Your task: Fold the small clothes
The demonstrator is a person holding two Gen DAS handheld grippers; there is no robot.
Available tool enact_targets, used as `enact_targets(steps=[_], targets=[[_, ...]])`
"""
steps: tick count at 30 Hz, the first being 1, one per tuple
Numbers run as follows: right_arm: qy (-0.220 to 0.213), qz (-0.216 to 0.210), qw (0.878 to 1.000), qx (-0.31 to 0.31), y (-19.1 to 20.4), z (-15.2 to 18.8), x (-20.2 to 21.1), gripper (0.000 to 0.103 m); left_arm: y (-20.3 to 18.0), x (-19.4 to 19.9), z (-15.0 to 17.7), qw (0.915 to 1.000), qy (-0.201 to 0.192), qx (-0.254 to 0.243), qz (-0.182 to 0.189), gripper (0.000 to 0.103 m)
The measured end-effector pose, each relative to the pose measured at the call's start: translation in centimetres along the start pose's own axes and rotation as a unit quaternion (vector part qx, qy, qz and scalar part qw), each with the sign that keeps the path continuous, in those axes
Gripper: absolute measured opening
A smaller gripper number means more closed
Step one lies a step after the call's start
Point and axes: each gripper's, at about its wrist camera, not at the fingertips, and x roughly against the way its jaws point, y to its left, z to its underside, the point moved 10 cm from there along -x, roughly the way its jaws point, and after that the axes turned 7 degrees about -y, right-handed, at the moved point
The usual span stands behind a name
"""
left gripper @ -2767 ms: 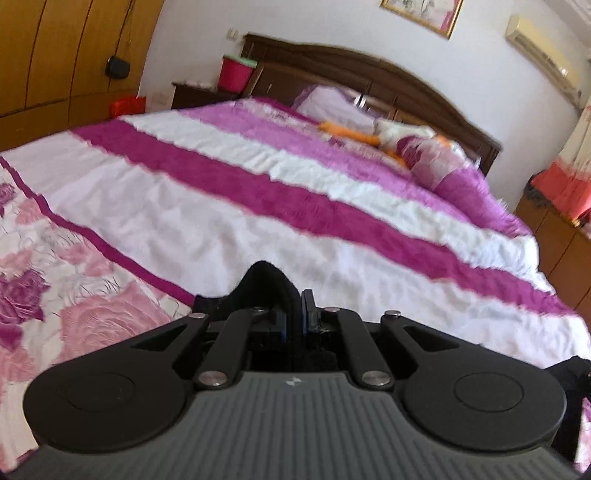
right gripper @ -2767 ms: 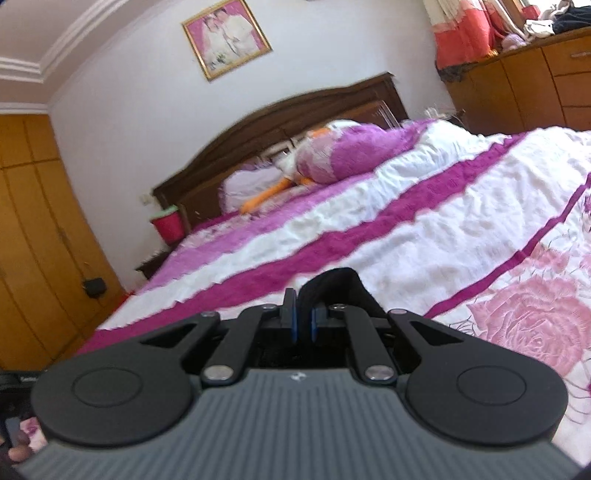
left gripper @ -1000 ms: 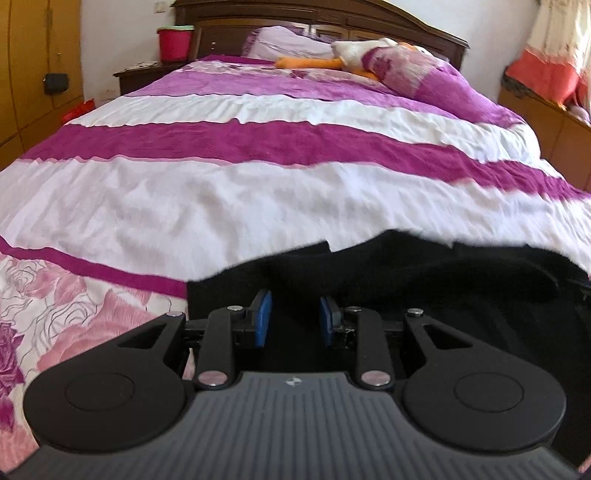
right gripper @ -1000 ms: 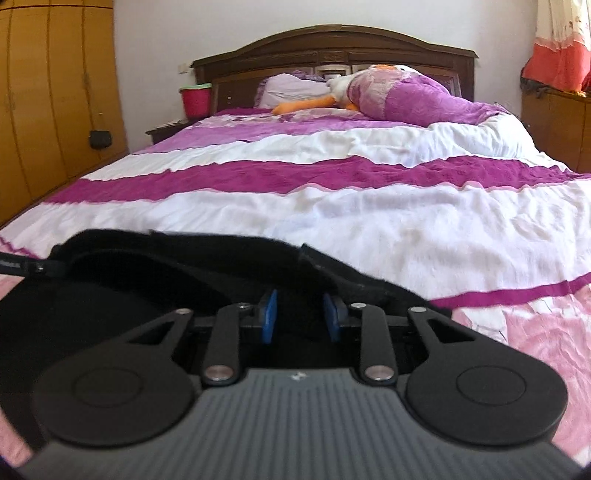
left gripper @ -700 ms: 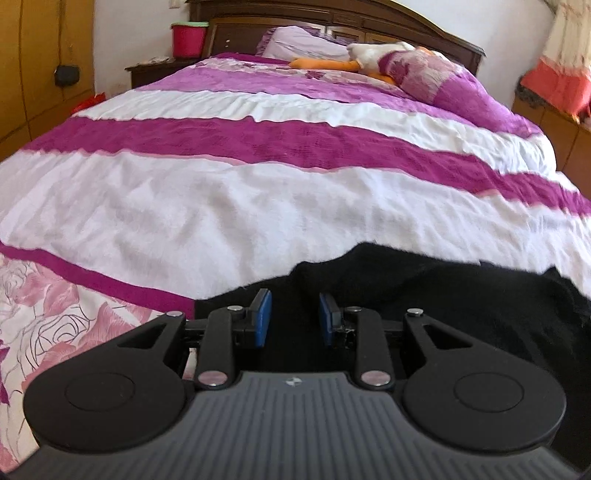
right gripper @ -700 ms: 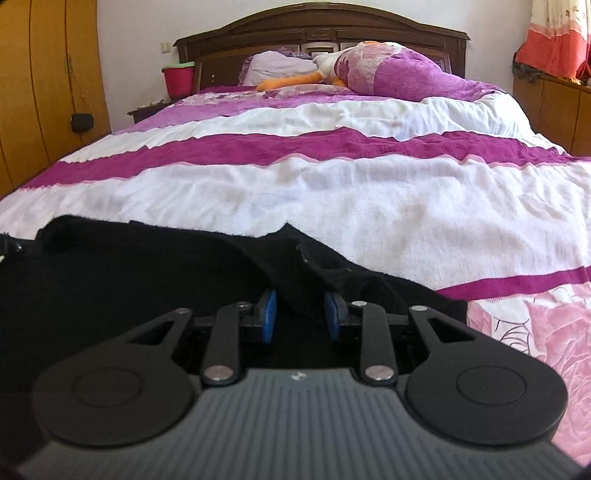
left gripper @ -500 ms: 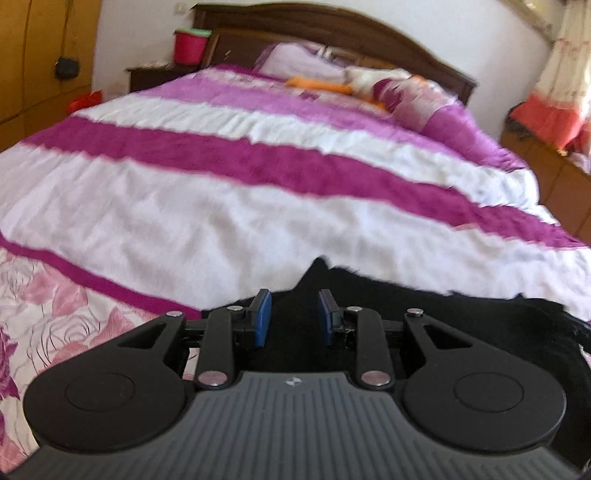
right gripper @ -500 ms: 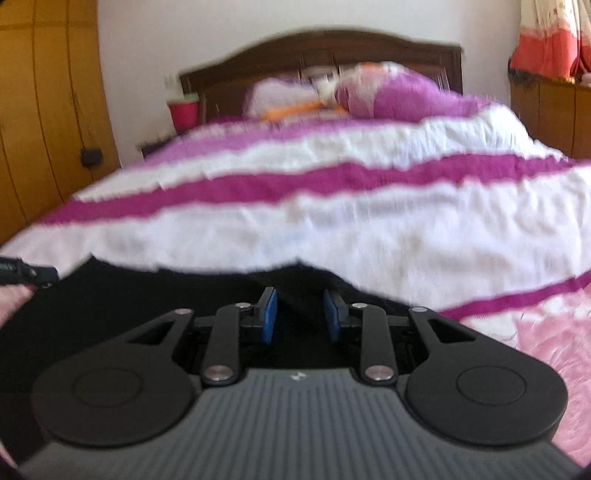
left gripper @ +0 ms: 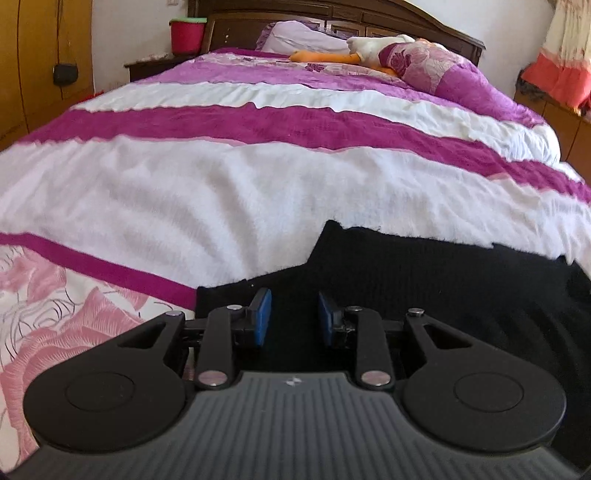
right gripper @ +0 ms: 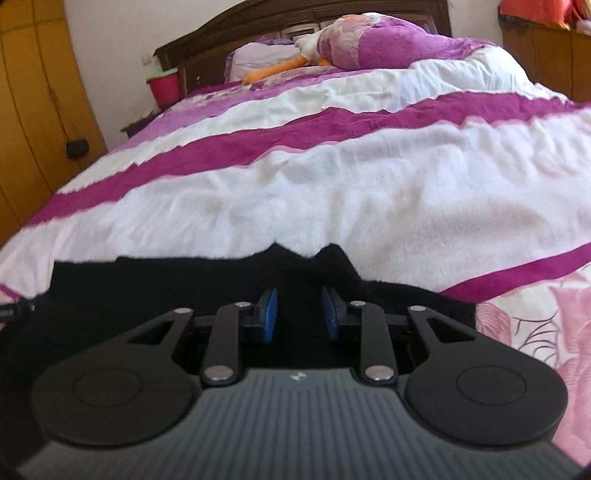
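Left gripper [left gripper: 294, 315] sitting low over the near left part of a black garment [left gripper: 424, 280], blue pads [left gripper: 263, 315] standing apart with nothing pinched between them, just dark cloth showing in the gap below. Right gripper [right gripper: 299, 315] doing pretty much the same over the near right part of that black garment [right gripper: 184, 291], its blue pads [right gripper: 271, 317] spread open too, not gripping anything. Garment lying spread out flat-ish on the near end of the bedspread [left gripper: 240, 192], far edge a bit ragged with a small peak poking up in each view, a little notch showing just past the right gripper. Bedspread running away in white and magenta stripes, pink rose print sitting at the near left in the left view and near right in the right view. Way off at the far end, getting a pillow [left gripper: 303, 33], an orange and white plush toy [left gripper: 332, 55], a rolled purple quilt [right gripper: 388, 40] and a dark wooden headboard [left gripper: 369, 14]. Red bucket [left gripper: 186, 35] sitting on the nightstand at far left, yellow wardrobe [right gripper: 33, 110] lining the left side.
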Motion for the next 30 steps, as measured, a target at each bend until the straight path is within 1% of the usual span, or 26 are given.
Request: enact_targets(steps=[3, 10, 15, 16, 17, 18, 19, 20, 23, 25, 27, 30], targets=[[-0.005, 0.006, 1.000, 0.019, 0.5, 0.2, 0.1, 0.028, -0.4, -0.2, 0.1, 0.9998, -0.003, -0.018, -0.011, 0.034], [-0.009, -0.007, 1.000, -0.009, -0.2, -0.1, 0.2, 0.029, -0.4, -0.1, 0.0, 0.9999, 0.003, -0.010, -0.008, 0.034], [-0.009, -0.007, 0.999, -0.039, -0.2, -0.7, 1.3, 0.030, -0.4, 0.7, -0.7, 0.9996, 0.007, -0.018, -0.020, 0.036], [-0.006, -0.008, 0.999, -0.044, -0.1, -0.8, 1.8, 0.033, -0.3, 1.1, -0.8, 0.9995, 0.009, -0.018, -0.023, 0.037], [-0.005, -0.010, 0.999, -0.049, -0.1, -0.9, 2.3, 0.039, -0.2, 1.4, -1.0, 0.9995, 0.010, -0.017, -0.026, 0.038], [-0.007, -0.011, 0.998, -0.056, -0.1, -1.1, 2.9, 0.042, 0.0, 1.8, -1.2, 0.9993, 0.012, -0.014, -0.031, 0.040], [-0.010, -0.010, 0.998, -0.063, -0.1, -1.2, 3.5, 0.048, 0.2, 2.3, -1.3, 0.9993, 0.013, -0.012, -0.034, 0.041], [-0.012, -0.010, 0.998, -0.068, 0.0, -1.2, 4.0, 0.051, 0.3, 2.8, -1.5, 0.9992, 0.014, -0.012, -0.035, 0.041], [-0.014, -0.011, 0.997, -0.069, 0.1, -1.4, 5.9, 0.051, 0.4, 4.7, -1.9, 0.9989, 0.012, -0.023, -0.040, 0.045], [-0.020, -0.013, 0.997, -0.071, 0.1, -1.5, 7.3, 0.051, 0.4, 6.2, -2.1, 0.9984, 0.011, -0.033, -0.045, 0.051], [-0.023, -0.018, 0.997, -0.076, -0.1, -1.7, 8.7, 0.051, 0.4, 7.8, -2.4, 0.9981, 0.010, -0.037, -0.048, 0.053], [-0.029, -0.006, 0.996, -0.079, -0.7, -2.0, 10.9, 0.052, 0.6, 10.5, -2.9, 0.9985, 0.005, -0.035, -0.042, 0.056]])
